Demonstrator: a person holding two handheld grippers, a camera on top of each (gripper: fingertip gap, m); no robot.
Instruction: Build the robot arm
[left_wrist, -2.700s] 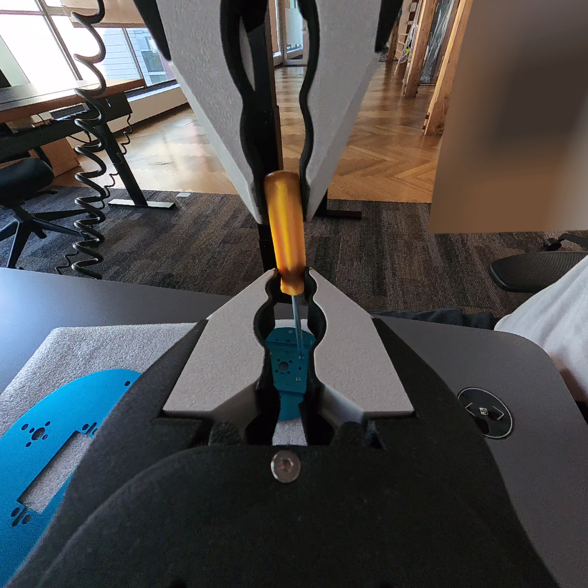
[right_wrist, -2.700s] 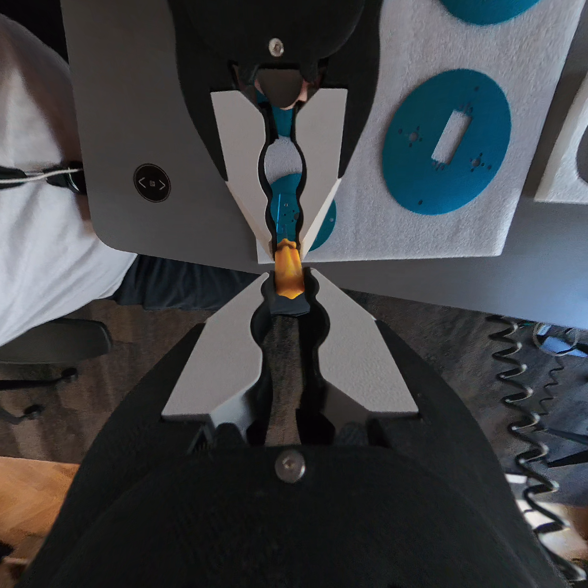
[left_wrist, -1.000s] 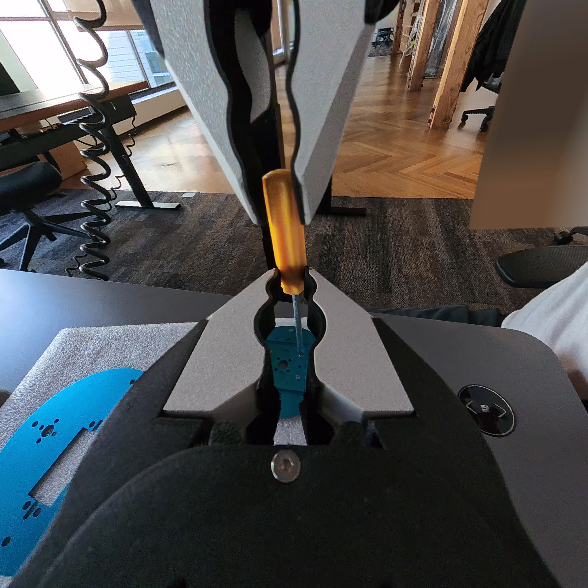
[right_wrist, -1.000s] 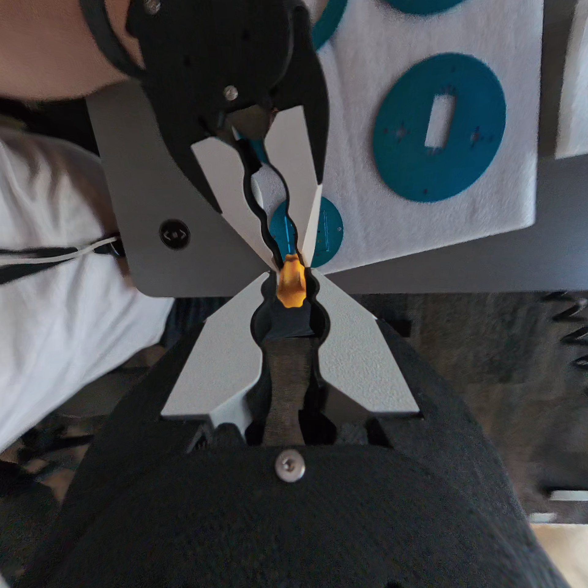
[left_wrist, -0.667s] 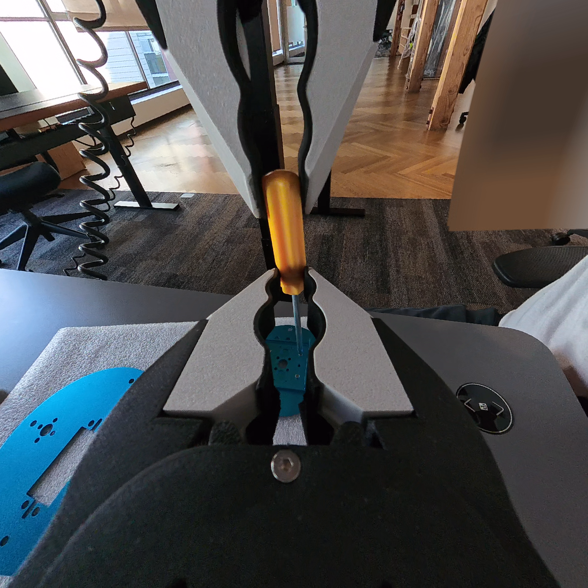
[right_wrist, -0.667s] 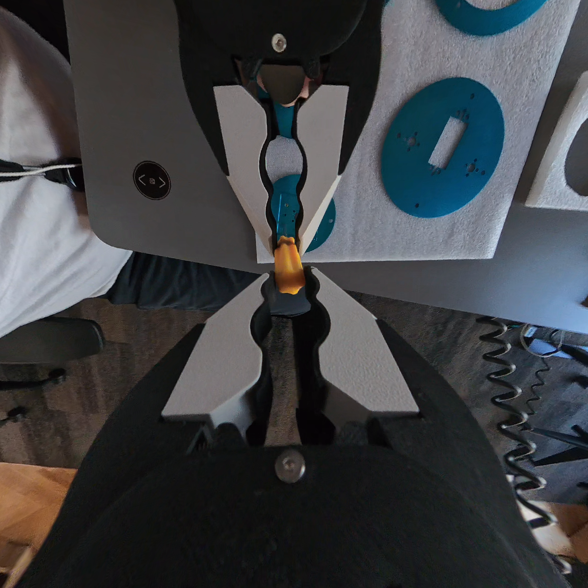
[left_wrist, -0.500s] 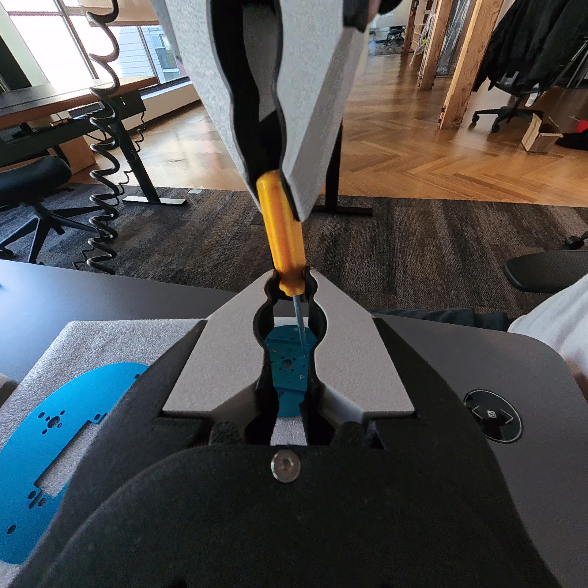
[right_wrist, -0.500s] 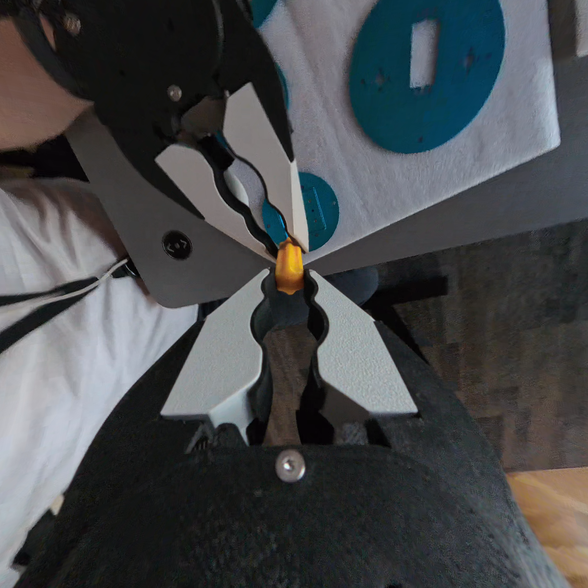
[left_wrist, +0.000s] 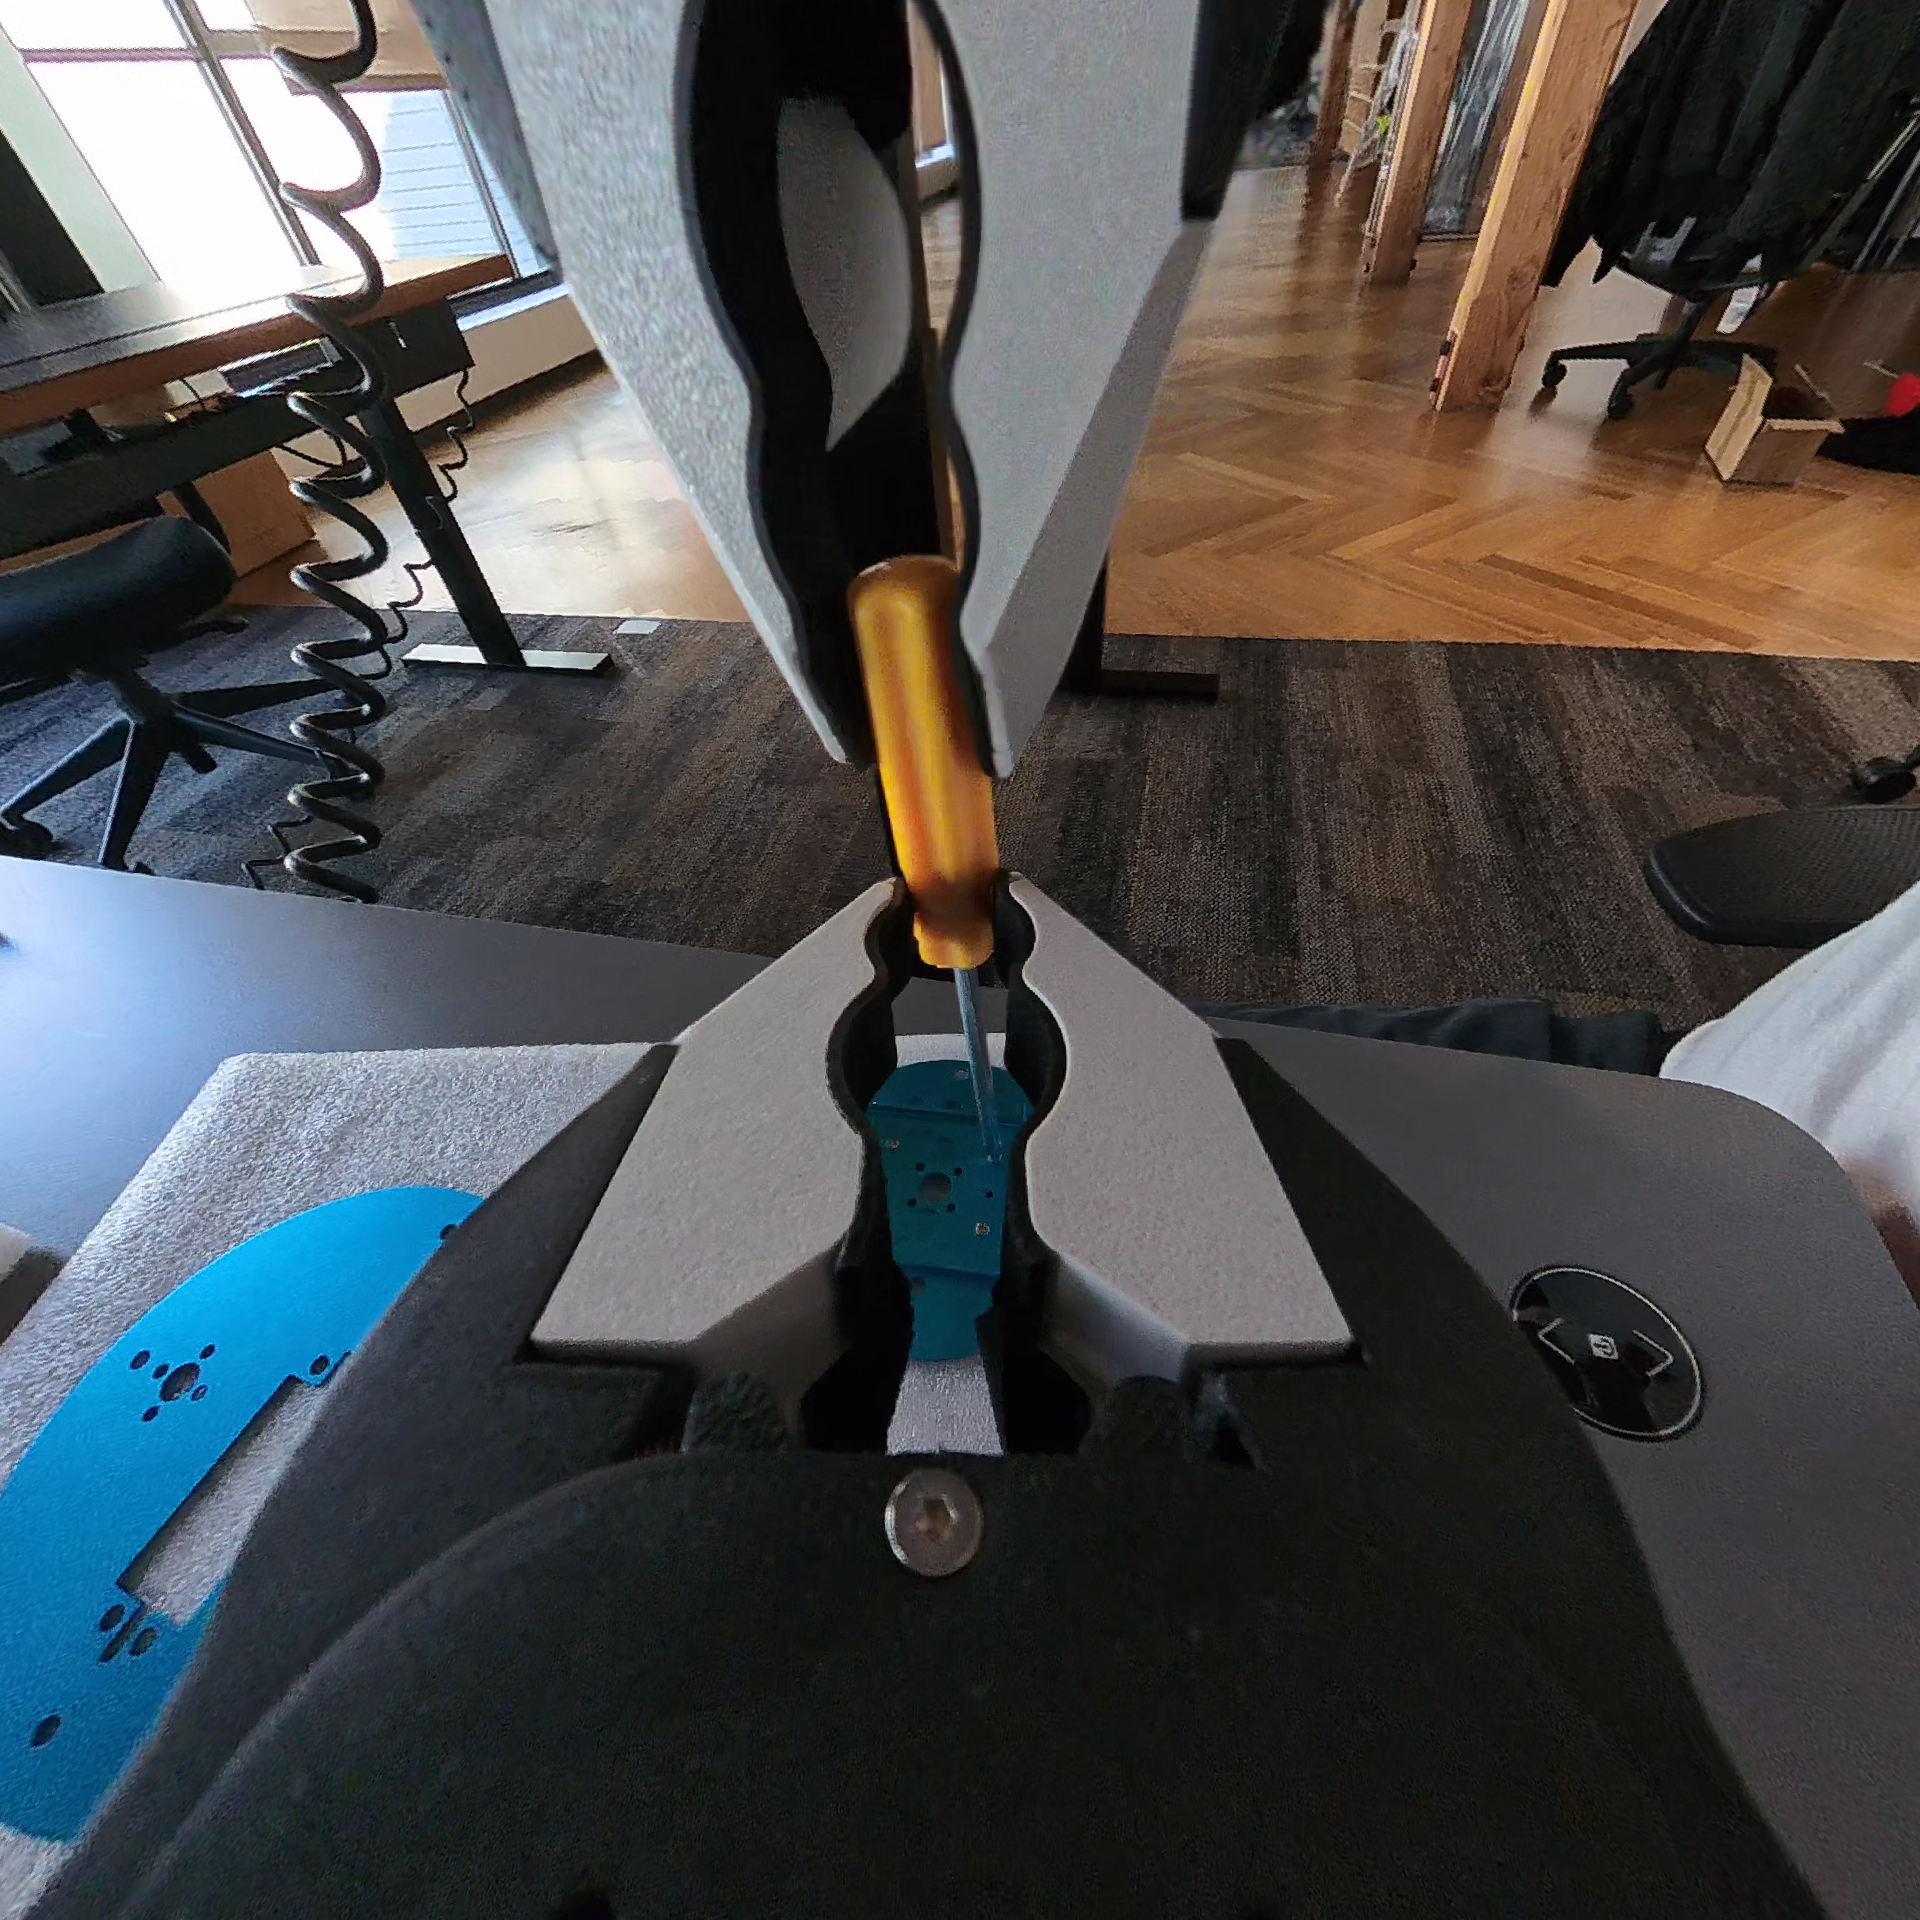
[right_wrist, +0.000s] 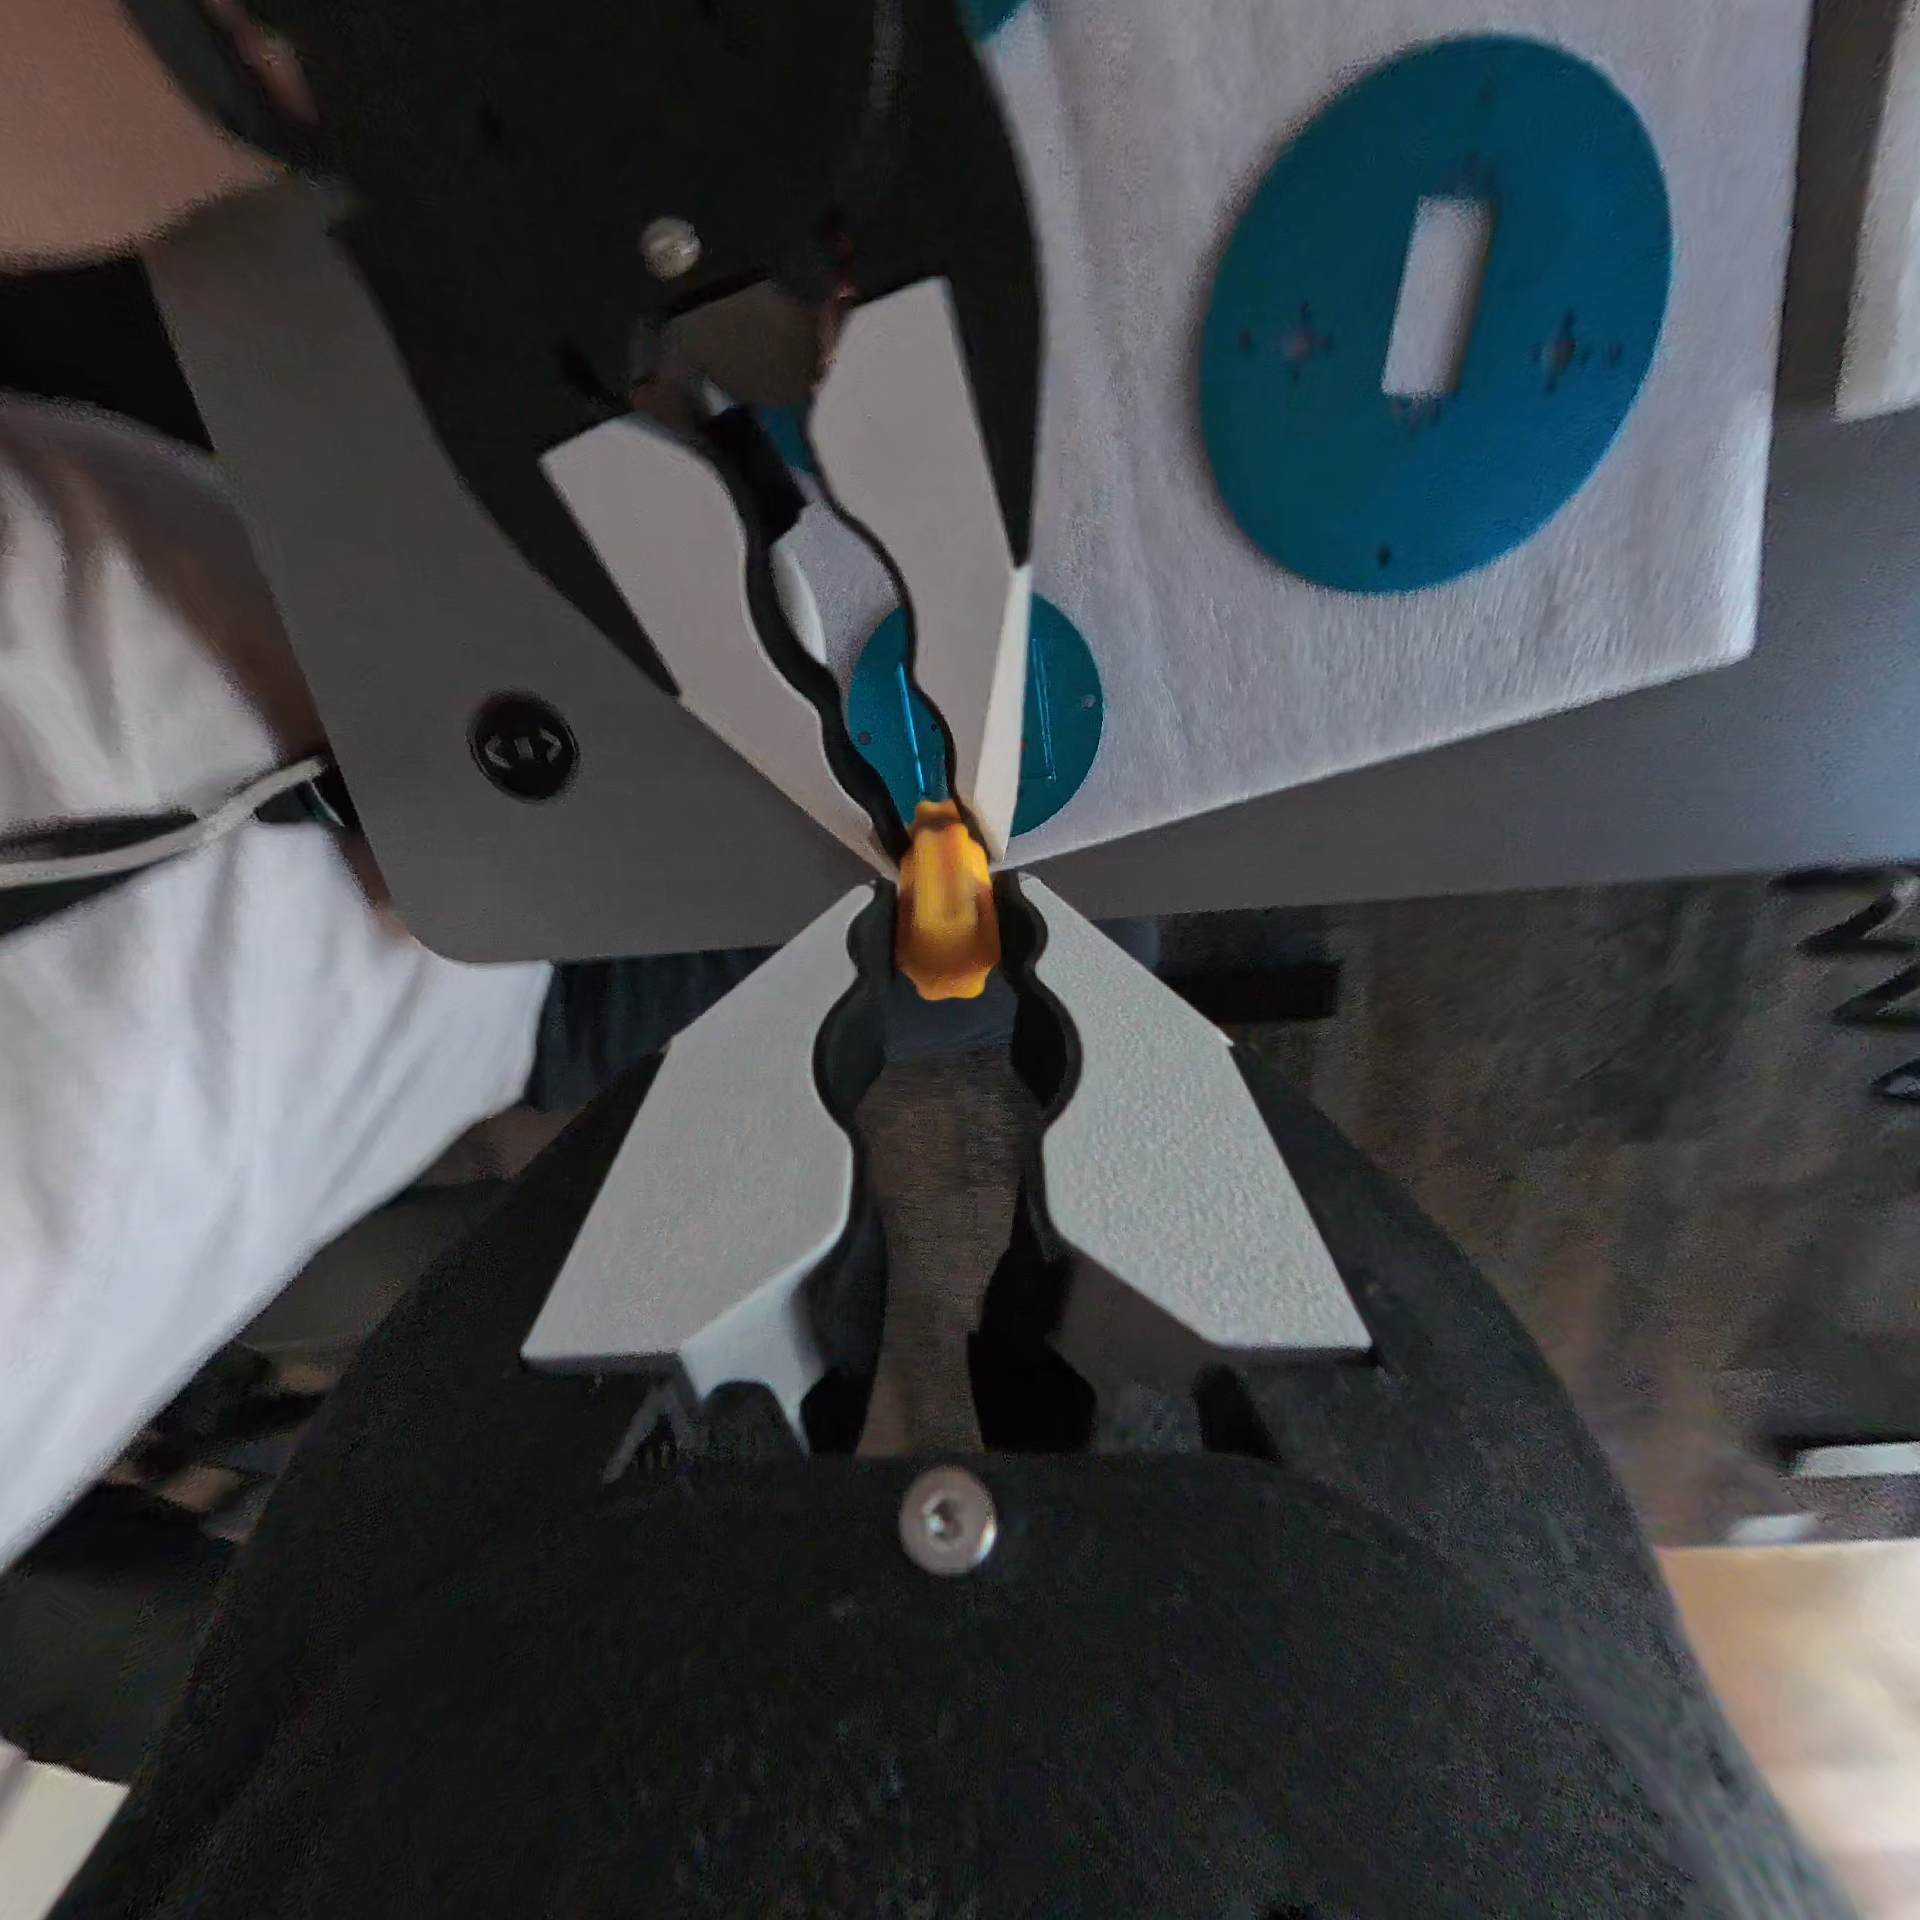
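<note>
An orange-handled screwdriver (left_wrist: 930, 769) stands nearly upright, its thin shaft pointing down onto a blue bracket (left_wrist: 940, 1184). The bracket sits on a small blue disc (left_wrist: 945, 1340) on a white foam pad (left_wrist: 364, 1122). My left gripper (left_wrist: 951, 904) is shut around the lower end of the handle. My right gripper (left_wrist: 920, 753) comes down from above and is shut on the handle's top. In the right wrist view the right gripper (right_wrist: 945, 894) holds the handle (right_wrist: 940, 914) end-on, with the left gripper (right_wrist: 935, 826) just beyond it over the small disc (right_wrist: 1060, 707).
A large blue disc with a rectangular slot (right_wrist: 1351, 416) lies on the pad, also in the left wrist view (left_wrist: 208, 1382). The grey table (left_wrist: 1455, 1195) has a round inset button (left_wrist: 1605, 1366). A person in white (right_wrist: 208, 1039) sits at the table's corner. A coiled cable (left_wrist: 332, 520) hangs at left.
My right gripper has twisted back and forth about the screwdriver's axis, still shut on the handle top. The handle now leans slightly. My left gripper has stayed in place.
</note>
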